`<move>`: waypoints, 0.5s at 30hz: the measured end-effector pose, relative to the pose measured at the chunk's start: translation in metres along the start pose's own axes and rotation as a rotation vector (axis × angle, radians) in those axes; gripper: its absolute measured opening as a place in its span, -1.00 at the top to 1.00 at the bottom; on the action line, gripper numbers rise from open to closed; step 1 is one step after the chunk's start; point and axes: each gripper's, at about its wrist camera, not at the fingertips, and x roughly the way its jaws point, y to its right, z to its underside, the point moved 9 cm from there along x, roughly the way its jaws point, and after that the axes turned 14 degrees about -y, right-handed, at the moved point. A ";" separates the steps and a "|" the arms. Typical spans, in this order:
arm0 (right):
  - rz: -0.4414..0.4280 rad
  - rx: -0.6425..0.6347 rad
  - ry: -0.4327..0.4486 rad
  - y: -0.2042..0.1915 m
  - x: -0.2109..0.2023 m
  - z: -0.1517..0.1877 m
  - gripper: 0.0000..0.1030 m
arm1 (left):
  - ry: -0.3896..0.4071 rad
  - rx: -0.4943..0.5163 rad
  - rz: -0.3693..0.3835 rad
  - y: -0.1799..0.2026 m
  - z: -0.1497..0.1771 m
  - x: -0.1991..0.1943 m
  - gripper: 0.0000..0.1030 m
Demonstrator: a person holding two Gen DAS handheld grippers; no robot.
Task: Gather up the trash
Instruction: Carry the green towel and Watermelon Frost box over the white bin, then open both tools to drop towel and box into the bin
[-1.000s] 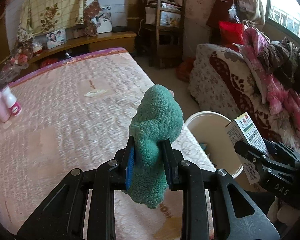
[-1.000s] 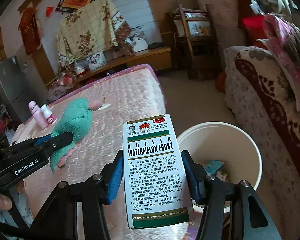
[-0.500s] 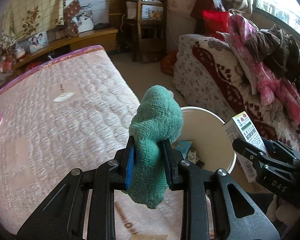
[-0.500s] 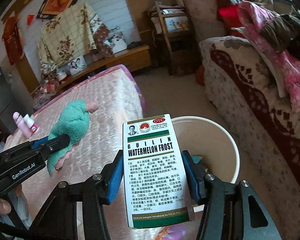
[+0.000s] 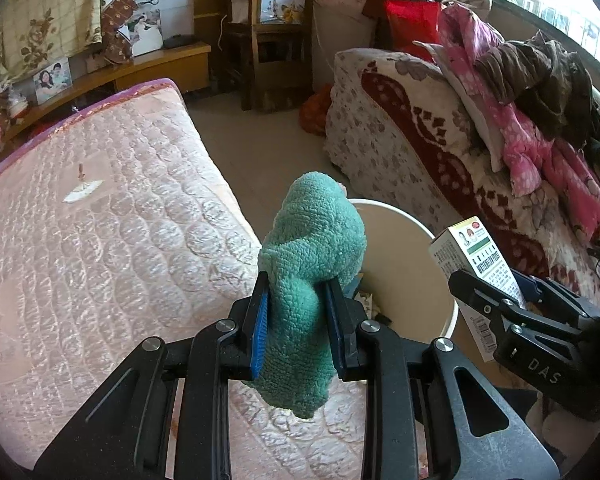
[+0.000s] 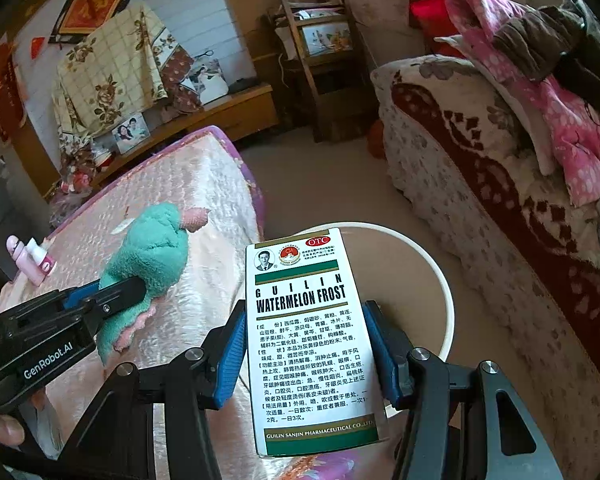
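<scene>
My left gripper [image 5: 296, 320] is shut on a teal fluffy sock [image 5: 312, 248], held above the mattress corner beside the white bucket [image 5: 404, 264]. The sock also shows in the right wrist view [image 6: 152, 252], with a pink toe. My right gripper [image 6: 306, 344] is shut on a white and green medicine box [image 6: 304, 332] marked Watermelon Frost, held upright over the near rim of the bucket [image 6: 436, 280]. The box also shows in the left wrist view [image 5: 472, 256]. Some trash lies at the bucket's bottom.
A pink quilted mattress [image 5: 100, 240] lies to the left, with pink and white bottles [image 6: 30, 260] on it. A floral sofa [image 5: 440, 128] piled with clothes stands on the right. A wooden chair [image 5: 276, 32] and a low shelf [image 5: 152, 68] are at the back.
Both grippers have moved right and forward toward the bucket, still holding the sock and the box. The bucket now sits closer and more centred in both views.
</scene>
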 end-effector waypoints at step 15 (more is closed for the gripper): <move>0.014 0.040 -0.018 0.016 0.017 -0.006 -0.04 | -0.036 -0.004 0.029 0.011 -0.002 0.024 0.55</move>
